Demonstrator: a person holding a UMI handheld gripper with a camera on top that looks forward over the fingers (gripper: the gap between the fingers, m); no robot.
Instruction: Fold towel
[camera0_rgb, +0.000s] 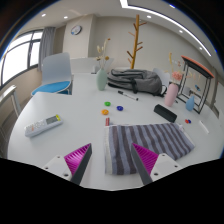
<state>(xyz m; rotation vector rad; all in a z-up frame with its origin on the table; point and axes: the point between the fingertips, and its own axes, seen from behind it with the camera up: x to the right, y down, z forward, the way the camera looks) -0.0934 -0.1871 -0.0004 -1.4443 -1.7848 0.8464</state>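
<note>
A grey striped towel (148, 139) lies flat on the white table (70, 108), just ahead of my fingers and reaching off to the right. My gripper (113, 163) is open and empty, hovering above the towel's near left edge. The left magenta pad (79, 160) is over bare table; the right pad (149, 160) is over the towel's near edge. Nothing is between the fingers.
A white remote (43, 125) lies to the left. Small coloured items (106, 104) and a pen (124, 95) are mid-table. A black phone (165, 113), a grey backpack (135, 81), a pink bottle (173, 91), a blue chair (55, 74) and a wooden coat stand (137, 40) lie beyond.
</note>
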